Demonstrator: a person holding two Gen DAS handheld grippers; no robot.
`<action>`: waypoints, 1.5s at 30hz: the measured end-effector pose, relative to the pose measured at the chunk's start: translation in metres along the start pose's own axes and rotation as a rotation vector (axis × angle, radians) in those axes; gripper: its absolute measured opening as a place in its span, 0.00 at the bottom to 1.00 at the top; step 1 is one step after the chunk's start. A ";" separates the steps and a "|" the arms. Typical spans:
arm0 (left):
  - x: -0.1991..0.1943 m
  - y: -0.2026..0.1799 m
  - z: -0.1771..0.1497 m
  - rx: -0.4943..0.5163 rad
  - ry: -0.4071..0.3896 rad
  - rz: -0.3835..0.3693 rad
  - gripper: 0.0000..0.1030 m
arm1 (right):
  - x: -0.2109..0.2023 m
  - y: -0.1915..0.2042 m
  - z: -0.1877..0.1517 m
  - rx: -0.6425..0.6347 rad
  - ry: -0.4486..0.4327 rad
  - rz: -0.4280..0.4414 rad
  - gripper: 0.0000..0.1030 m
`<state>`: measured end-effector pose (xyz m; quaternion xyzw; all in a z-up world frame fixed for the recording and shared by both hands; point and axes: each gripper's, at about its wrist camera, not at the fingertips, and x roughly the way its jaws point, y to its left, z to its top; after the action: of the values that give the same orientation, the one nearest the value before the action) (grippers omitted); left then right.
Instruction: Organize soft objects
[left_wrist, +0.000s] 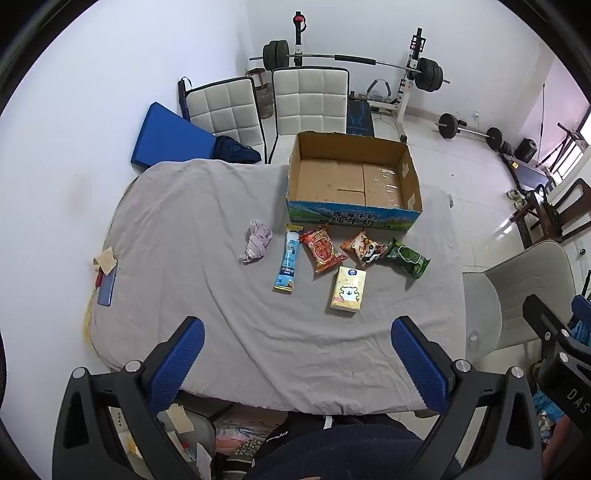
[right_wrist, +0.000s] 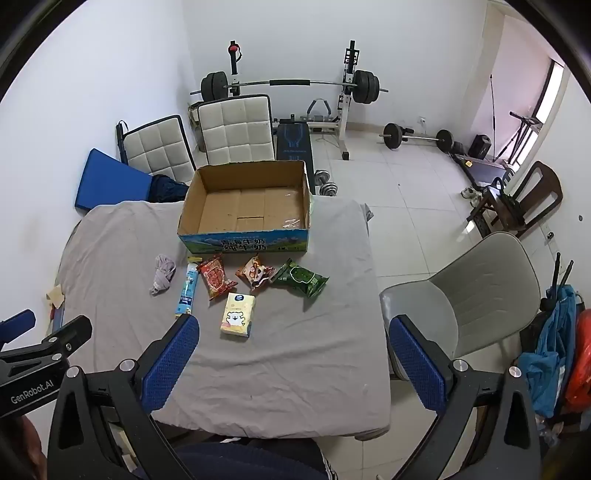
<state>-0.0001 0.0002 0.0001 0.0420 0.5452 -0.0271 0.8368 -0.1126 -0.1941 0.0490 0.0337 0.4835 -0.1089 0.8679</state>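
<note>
An open, empty cardboard box (left_wrist: 354, 173) (right_wrist: 247, 201) stands at the table's far side. In front of it lie a crumpled purple cloth (left_wrist: 256, 240) (right_wrist: 162, 274), a blue tube pack (left_wrist: 287, 260) (right_wrist: 187, 286), a red snack bag (left_wrist: 320, 249) (right_wrist: 215, 277), an orange snack bag (left_wrist: 364, 246) (right_wrist: 255, 272), a green pack (left_wrist: 408, 258) (right_wrist: 301, 277) and a yellow tissue pack (left_wrist: 347, 290) (right_wrist: 238, 314). My left gripper (left_wrist: 297, 363) and right gripper (right_wrist: 291, 363) are open and empty, held above the table's near edge.
The table wears a grey cloth (left_wrist: 207, 295) (right_wrist: 303, 354). A phone and paper (left_wrist: 105, 275) lie at its left edge. Two white chairs (left_wrist: 306, 99) stand behind, a grey chair (right_wrist: 476, 295) to the right. Weight equipment (right_wrist: 295, 88) fills the back of the room.
</note>
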 end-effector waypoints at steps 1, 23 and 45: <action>0.000 0.000 0.000 -0.002 -0.001 -0.001 1.00 | 0.000 -0.001 0.000 0.001 0.000 0.000 1.00; -0.012 0.000 -0.003 -0.003 -0.027 -0.006 1.00 | -0.021 -0.002 -0.006 0.007 -0.026 -0.018 1.00; -0.020 -0.002 -0.001 -0.011 -0.056 -0.003 1.00 | -0.029 -0.007 -0.004 0.002 -0.047 -0.007 1.00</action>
<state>-0.0092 -0.0017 0.0176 0.0361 0.5216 -0.0265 0.8520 -0.1326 -0.1959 0.0716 0.0301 0.4628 -0.1132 0.8787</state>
